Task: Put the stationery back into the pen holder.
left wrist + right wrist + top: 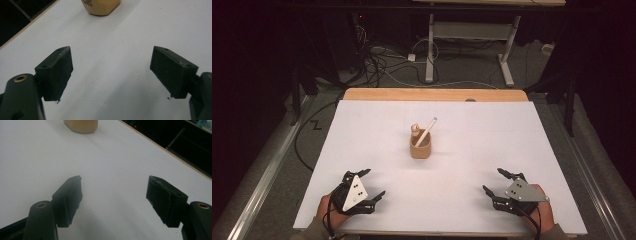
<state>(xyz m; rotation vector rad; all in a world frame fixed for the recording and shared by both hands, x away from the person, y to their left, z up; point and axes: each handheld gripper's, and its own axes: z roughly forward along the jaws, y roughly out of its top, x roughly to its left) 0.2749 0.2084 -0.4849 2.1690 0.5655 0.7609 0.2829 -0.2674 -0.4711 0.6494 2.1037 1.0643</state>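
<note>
Small tan squarish cup (420,148) holding a white stick (426,131), mid-sheet on white table (362,150). Left gripper (371,183) and right gripper (494,182) well short of cup, both spread wide, grasping nothing.

Bare white table top (377,150) across most of the frame. One obstacle: tan cup (420,147) at centre, with a white stick (426,131) leaning out toward the upper right and a small tan figure (414,129) at its upper-left rim. Left gripper (373,184) at lower left and right gripper (495,182) at lower right, both with jaws spread wide and nothing between them. Open surface lies from each gripper up to the cup, and between the two grippers.
</note>
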